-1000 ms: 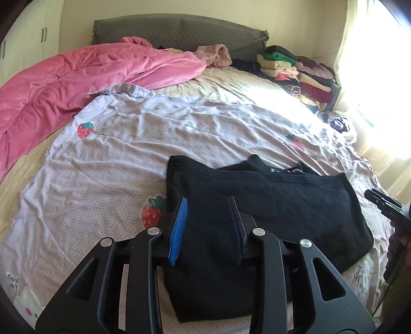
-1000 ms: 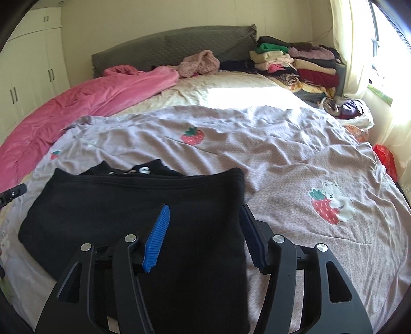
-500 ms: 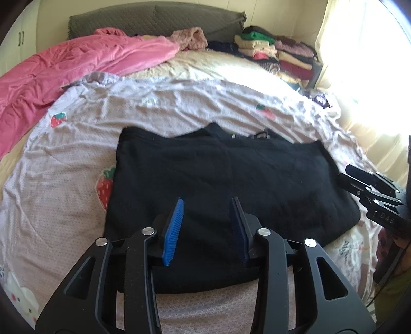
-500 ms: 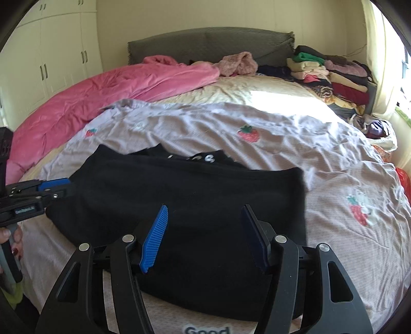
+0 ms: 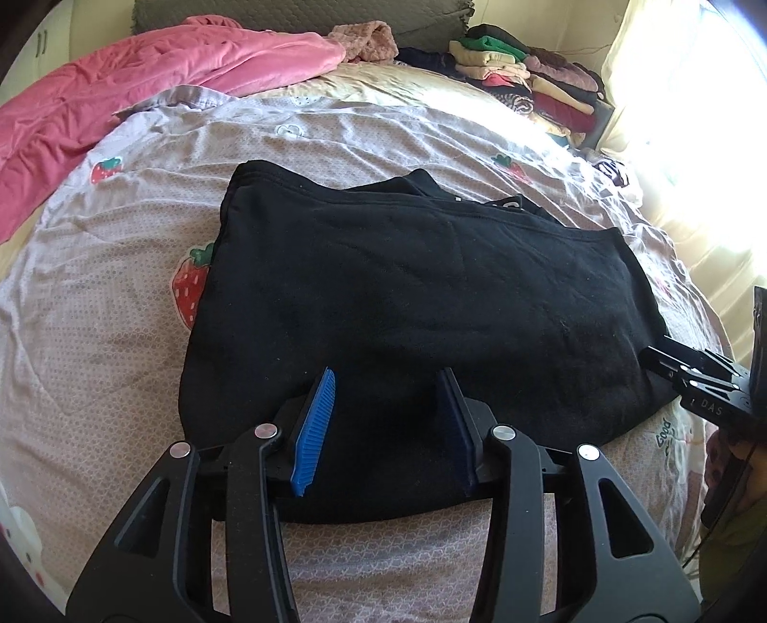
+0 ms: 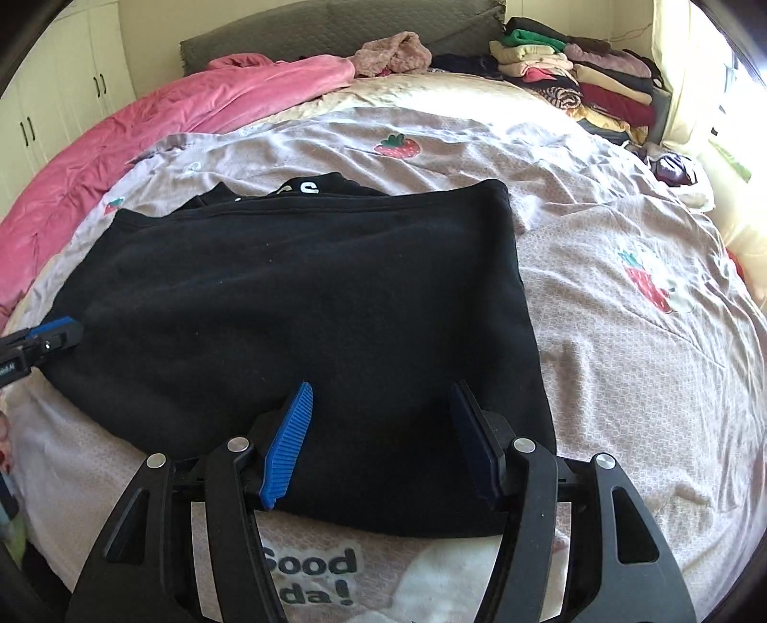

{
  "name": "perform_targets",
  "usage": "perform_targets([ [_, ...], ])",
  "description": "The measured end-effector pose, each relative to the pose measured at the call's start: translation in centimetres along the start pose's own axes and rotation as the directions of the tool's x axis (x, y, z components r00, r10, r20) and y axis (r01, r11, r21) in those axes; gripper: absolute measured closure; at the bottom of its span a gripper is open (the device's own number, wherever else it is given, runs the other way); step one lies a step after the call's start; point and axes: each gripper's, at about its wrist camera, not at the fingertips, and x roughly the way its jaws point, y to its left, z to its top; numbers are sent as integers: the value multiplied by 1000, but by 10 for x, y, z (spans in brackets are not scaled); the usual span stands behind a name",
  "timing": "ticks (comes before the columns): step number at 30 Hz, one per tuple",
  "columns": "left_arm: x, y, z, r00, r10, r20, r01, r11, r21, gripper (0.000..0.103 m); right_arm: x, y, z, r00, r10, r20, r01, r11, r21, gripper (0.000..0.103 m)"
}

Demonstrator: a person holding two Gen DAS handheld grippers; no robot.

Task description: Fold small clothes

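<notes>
A black garment point(image 5: 422, 287) lies folded flat on the lilac strawberry-print sheet point(image 5: 96, 297); white lettering shows at its far edge point(image 6: 307, 188). My left gripper point(image 5: 387, 374) hovers over the garment's near edge, jaws opening, with nothing pinched between the blue pads. My right gripper point(image 6: 382, 386) is open above the same near edge of the black garment point(image 6: 297, 287), toward its right corner, gripping nothing. The right gripper's fingers point(image 5: 690, 378) show at the garment's right side in the left wrist view. The left gripper's fingertips point(image 6: 48, 335) show at its left side in the right wrist view.
A pink blanket point(image 5: 144, 76) is bunched at the far left of the bed. A stack of folded clothes point(image 6: 575, 72) sits at the far right by the grey headboard point(image 6: 335, 24). White wardrobe doors point(image 6: 62, 105) stand left; a bright curtained window point(image 5: 695, 96) is right.
Both grippers have sunk and swung toward the middle of the garment's near edge. The left gripper's jaws have widened. The garment lies as before.
</notes>
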Motion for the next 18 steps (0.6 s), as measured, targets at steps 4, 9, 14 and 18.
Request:
perform_targets([
  [4,-3,-1,-2,1000,7,0,-7,1000,0,67,2,2,-1,1000,-4,-4,4,1000,11,43],
  [9,-7,-1,-4,1000,5,-2,-5,1000,-1,67,-2,3,-2,1000,-1,-3,1,1000,15,40],
  [14,-8,0,-5,1000,8,-2,-8,1000,-4,67,-6,4,-6,1000,8,-3,-8,1000,29,36],
  [18,-12,0,-6,1000,2,4,-2,1000,-14,67,-7,4,-7,1000,13,-5,-12,999,31,34],
])
